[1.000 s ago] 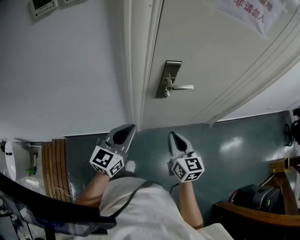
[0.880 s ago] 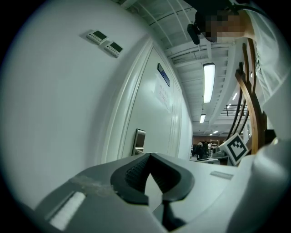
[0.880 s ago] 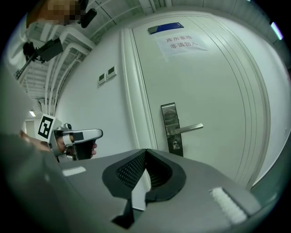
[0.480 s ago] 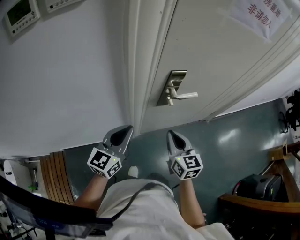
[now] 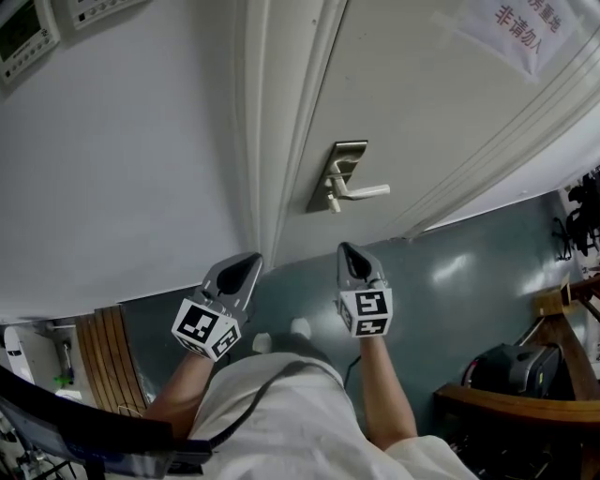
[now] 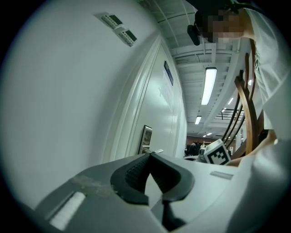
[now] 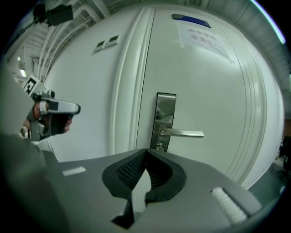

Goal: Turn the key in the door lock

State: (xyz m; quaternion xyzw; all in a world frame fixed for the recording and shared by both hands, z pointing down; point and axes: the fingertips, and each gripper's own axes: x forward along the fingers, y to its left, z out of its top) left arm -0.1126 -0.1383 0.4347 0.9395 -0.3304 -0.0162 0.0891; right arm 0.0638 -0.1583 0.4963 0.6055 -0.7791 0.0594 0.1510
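Note:
A white door carries a tall metal lock plate [image 5: 336, 173] [image 7: 164, 119] with a lever handle [image 5: 364, 192] [image 7: 182, 133]. Just under the lever a small key [image 7: 159, 146] sticks out of the keyhole. My right gripper [image 5: 348, 249] [image 7: 146, 150] is shut and empty. It points at the plate from a short way off and touches nothing. My left gripper [image 5: 251, 259] [image 6: 150, 154] is also shut with nothing in it. It is aimed at the door frame [image 5: 272, 141], left of the lock. The left gripper view shows the plate [image 6: 146, 138] edge-on and the right gripper's marker cube [image 6: 215, 153].
Two wall control panels [image 5: 21, 33] hang on the white wall left of the frame. A paper notice [image 5: 511, 23] is taped to the door. A wooden chair [image 5: 525, 412] with a dark bag [image 5: 511, 367] stands at the right on the green floor.
The right gripper has moved forward toward the door and rolled, so its marker cube now faces squarely. The left gripper shifted slightly. Both stay shut.

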